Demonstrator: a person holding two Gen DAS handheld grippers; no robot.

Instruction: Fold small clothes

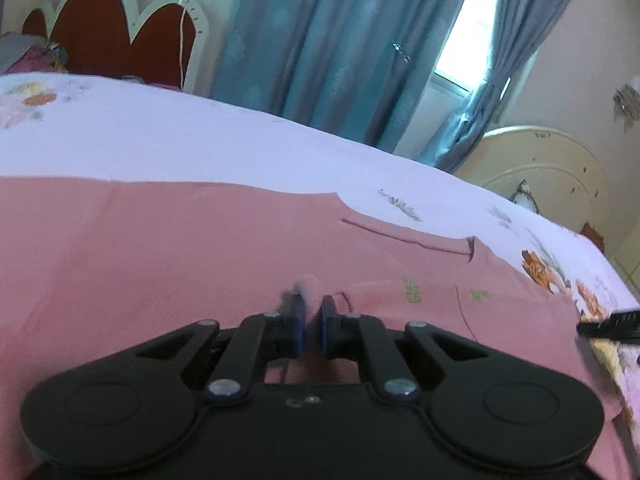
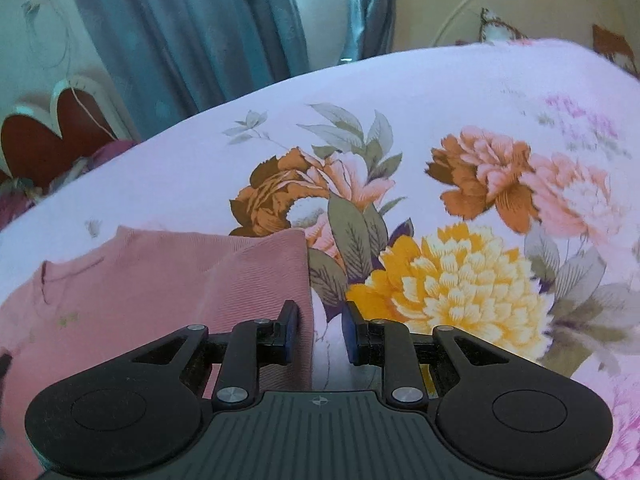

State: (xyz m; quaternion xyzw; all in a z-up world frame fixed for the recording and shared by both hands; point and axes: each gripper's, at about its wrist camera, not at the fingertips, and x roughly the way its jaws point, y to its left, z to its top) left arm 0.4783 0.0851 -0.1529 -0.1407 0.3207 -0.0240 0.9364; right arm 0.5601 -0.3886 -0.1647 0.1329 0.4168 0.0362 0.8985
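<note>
A pink ribbed garment lies flat on the bed, its neckline toward the right in the left wrist view. My left gripper is shut on a small bunched fold of the pink cloth, which sticks up between the blue pads. In the right wrist view the same garment fills the lower left, with a folded layer ending in a straight right edge. My right gripper stands open at that edge. Its left finger is over the pink cloth, its right finger is over the sheet, and nothing is between them.
The bed carries a pale lilac sheet with large printed flowers. A red and white headboard with bedding piled by it stands at one end. A cream footboard stands at the other. Blue curtains and a window lie beyond.
</note>
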